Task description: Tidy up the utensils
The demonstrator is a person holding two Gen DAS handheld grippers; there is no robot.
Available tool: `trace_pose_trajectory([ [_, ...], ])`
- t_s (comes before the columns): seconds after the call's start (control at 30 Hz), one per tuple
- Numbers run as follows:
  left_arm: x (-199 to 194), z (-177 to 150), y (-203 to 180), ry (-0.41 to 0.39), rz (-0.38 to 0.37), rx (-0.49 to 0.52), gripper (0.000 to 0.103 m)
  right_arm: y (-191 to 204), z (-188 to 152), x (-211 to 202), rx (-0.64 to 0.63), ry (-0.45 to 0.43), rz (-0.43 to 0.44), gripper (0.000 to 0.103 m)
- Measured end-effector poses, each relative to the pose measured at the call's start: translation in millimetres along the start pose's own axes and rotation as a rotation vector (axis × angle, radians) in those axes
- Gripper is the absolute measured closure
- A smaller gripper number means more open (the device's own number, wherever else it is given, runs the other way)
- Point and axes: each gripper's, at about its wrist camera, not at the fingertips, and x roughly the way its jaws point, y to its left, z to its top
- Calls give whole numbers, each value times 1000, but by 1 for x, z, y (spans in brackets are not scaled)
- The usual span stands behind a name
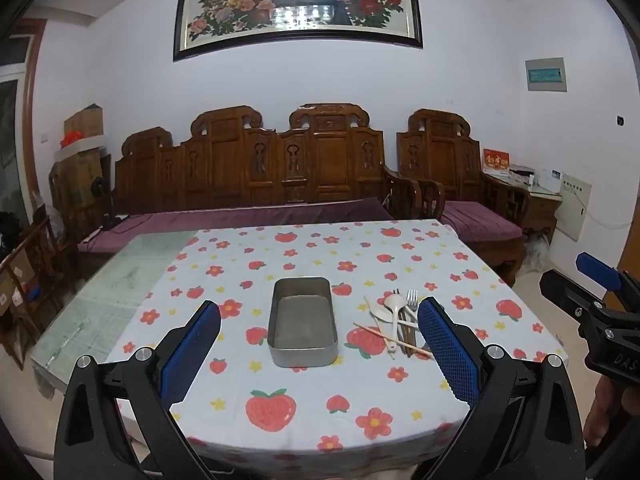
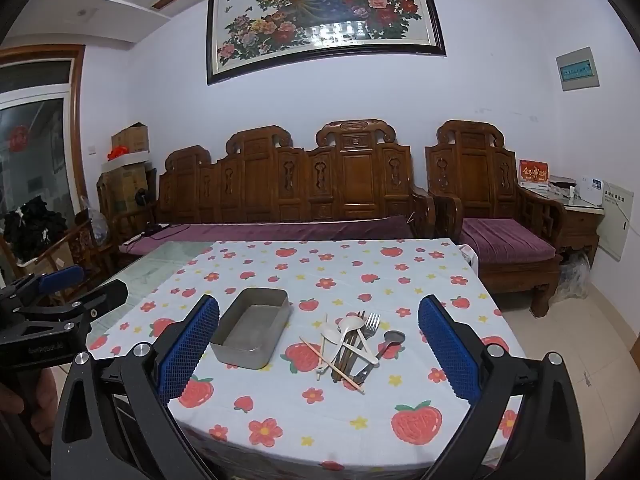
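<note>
Nearest, left wrist view: left gripper [image 1: 319,322], blue-padded fingers spread wide, nothing between them, held above the near table edge. Right wrist view: right gripper [image 2: 319,320], fingers likewise released and empty.

Tablecloth [image 1: 304,408]: white, printed with strawberries and flowers, covering most of the table; a bare glass strip shows at 9 o'clock.

Metal tin [image 1: 303,322]: rectangular, open, interior bare. Dead ahead at 12 o'clock of the left gripper; at 11 o'clock of the right gripper.

Utensil pile [image 2: 350,346]: loose heap on the cloth just beside the tin, at its 3 o'clock. Contents, as far as can be told: white plastic spoons [image 2: 350,326], a metal fork [image 2: 372,322], a dark metal spoon [image 2: 393,337] at the heap's right, wooden chopsticks [image 2: 332,365] lying crosswise, and darker sticks underneath, number unclear.

Far: carved wooden bench [image 1: 256,168] with purple cushion, framed peacock painting [image 1: 298,4] on the wall.

Progress, judged: nothing sorted. Tin holds no utensil, every piece lies outside it, neither gripper touches anything. Whole task remains.
</note>
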Motion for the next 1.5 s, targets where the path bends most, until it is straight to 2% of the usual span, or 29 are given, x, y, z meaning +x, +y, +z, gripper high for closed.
trace_pose_trajectory([
  [0.2,0,0,1,-3,0,0,8,1,-1,1,-2,1,2,3],
  [0.37,-5,12,4,-4,0,0,8,1,-1,0,-2,0,1,3],
  [1.5,-6,8,2,-12,3,9,8,1,1,-2,-2,-5,2,3],
])
